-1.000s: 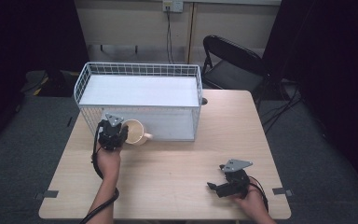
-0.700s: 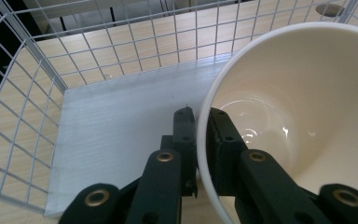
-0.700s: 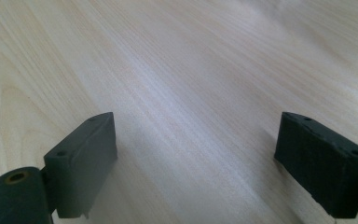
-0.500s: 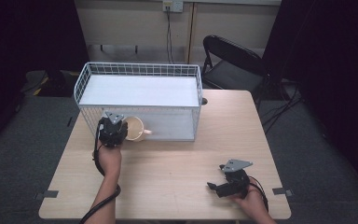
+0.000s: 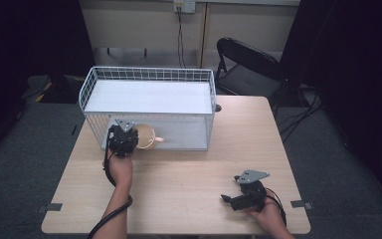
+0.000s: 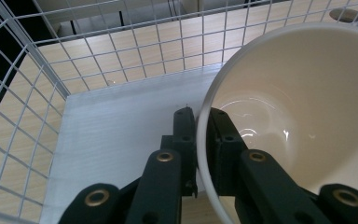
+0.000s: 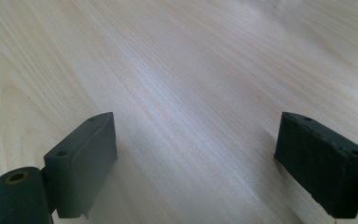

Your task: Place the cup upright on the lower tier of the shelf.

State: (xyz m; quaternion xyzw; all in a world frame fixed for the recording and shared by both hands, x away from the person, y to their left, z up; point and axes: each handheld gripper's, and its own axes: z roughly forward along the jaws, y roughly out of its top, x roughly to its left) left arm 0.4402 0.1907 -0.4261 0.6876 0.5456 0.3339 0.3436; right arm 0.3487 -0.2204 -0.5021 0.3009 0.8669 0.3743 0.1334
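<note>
Light wood worktop (image 5: 189,174) on grey carpet floor (image 5: 25,164), tape marks at both near corners. Black folding chair (image 5: 246,67) behind worktop, right of centre. Beige wall (image 5: 238,22) at back w/ outlet (image 5: 184,5) & cable hanging down; room sides dark

Glossy ceramic cup (image 6: 298,116), white wire basket (image 5: 149,74), matt wood table (image 5: 189,179)

High view overhead; tool views close; table (image 5: 179,184) shared.

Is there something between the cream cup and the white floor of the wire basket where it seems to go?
Nothing visible. The left gripper pinches the cup's rim inside the basket; the white floor ahead lies bare.
</note>
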